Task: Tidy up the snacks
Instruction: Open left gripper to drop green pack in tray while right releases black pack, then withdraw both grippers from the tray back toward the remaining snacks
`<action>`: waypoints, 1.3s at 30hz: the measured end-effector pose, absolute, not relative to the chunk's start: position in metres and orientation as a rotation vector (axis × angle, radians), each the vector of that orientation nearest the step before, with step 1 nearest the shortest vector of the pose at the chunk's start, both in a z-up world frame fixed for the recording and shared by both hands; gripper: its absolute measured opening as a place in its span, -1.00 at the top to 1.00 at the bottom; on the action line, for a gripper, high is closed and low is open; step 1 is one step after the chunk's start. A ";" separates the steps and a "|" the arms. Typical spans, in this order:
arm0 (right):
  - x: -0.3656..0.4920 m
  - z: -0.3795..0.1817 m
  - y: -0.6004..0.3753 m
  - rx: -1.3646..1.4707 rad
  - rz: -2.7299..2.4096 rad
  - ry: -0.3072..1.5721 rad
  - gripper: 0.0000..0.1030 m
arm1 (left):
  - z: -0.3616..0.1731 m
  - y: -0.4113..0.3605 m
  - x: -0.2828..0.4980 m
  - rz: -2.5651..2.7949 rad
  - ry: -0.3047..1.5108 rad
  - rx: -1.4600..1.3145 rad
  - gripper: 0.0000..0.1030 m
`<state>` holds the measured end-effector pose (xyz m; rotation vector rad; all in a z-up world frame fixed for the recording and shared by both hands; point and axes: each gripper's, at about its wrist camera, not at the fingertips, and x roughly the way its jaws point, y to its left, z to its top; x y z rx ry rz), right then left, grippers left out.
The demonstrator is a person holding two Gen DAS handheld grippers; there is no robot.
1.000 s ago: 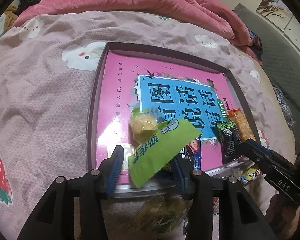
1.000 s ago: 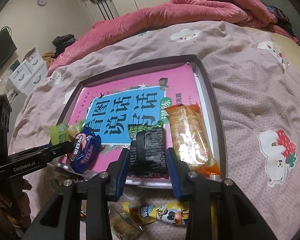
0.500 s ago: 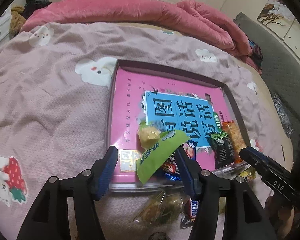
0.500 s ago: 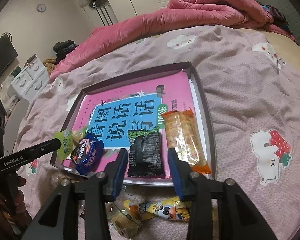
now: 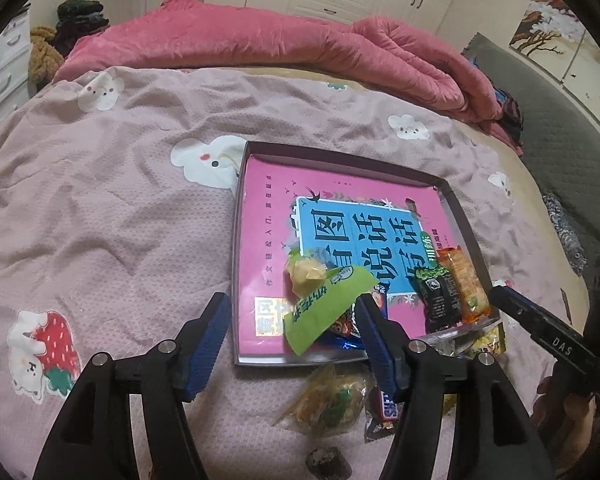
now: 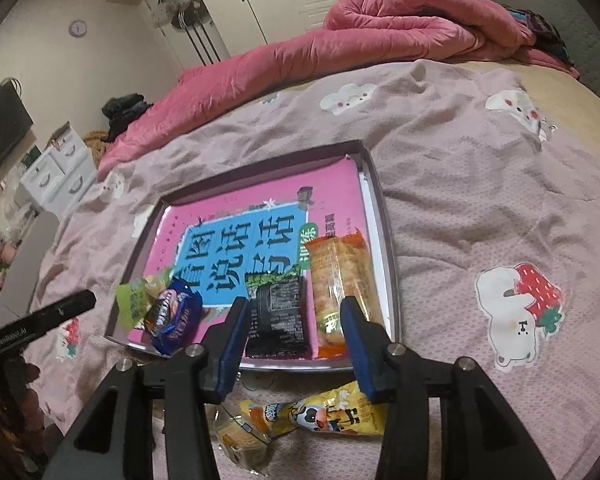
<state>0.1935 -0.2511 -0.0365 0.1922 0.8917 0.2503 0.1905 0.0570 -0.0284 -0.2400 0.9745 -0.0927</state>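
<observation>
The snacks lie partly in the shallow tray [image 6: 384, 236] on the bed [image 5: 100, 208], partly loose on the bedspread just in front of it. Along the tray's near edge sit a green packet [image 5: 324, 308], a blue packet [image 6: 172, 316], a black packet [image 6: 278, 320] and an orange packet [image 6: 340, 280], all resting on the pink book cover that lines the tray.

The left gripper [image 5: 292, 332] and right gripper [image 6: 294, 328] both hover at that near edge, fingers apart and holding nothing, having just been opening; the green and black packets look newly set down.

Probably the next move is back to the loose items in front of the tray: the yellow cow-print packet [image 6: 332, 412], a clear-wrapped snack [image 5: 328, 400] and others.
</observation>
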 end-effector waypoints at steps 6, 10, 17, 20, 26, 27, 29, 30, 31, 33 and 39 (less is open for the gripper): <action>0.188 -0.027 -0.260 0.205 0.240 0.865 -0.03 | -0.025 0.058 0.184 -0.088 0.966 -0.240 -0.28; 0.184 -0.023 -0.262 0.212 0.238 0.857 -0.03 | -0.024 0.058 0.178 -0.086 0.963 -0.235 -0.31; 0.172 -0.017 -0.259 0.192 0.245 0.840 -0.04 | -0.020 0.054 0.169 -0.090 0.954 -0.227 -0.31; 0.166 -0.017 -0.259 0.190 0.239 0.832 -0.04 | -0.016 0.054 0.161 -0.083 0.939 -0.240 -0.32; 0.155 -0.020 -0.258 0.181 0.238 0.834 -0.04 | -0.017 0.050 0.149 -0.092 0.949 -0.236 -0.39; 0.154 -0.021 -0.259 0.187 0.241 0.837 -0.04 | -0.018 0.048 0.148 -0.097 0.953 -0.234 -0.39; 0.150 -0.021 -0.259 0.184 0.237 0.837 -0.04 | -0.018 0.046 0.144 -0.098 0.954 -0.226 -0.39; 0.149 -0.022 -0.260 0.182 0.237 0.836 -0.04 | -0.019 0.045 0.143 -0.100 0.955 -0.221 -0.39; 0.147 -0.022 -0.260 0.182 0.239 0.835 -0.04 | -0.019 0.045 0.142 -0.102 0.954 -0.218 -0.39; 0.144 -0.023 -0.261 0.182 0.240 0.839 -0.04 | -0.019 0.043 0.140 -0.099 0.955 -0.202 -0.39; 0.133 -0.027 -0.265 0.209 0.249 0.857 -0.04 | -0.020 0.046 0.134 -0.098 0.962 -0.184 -0.39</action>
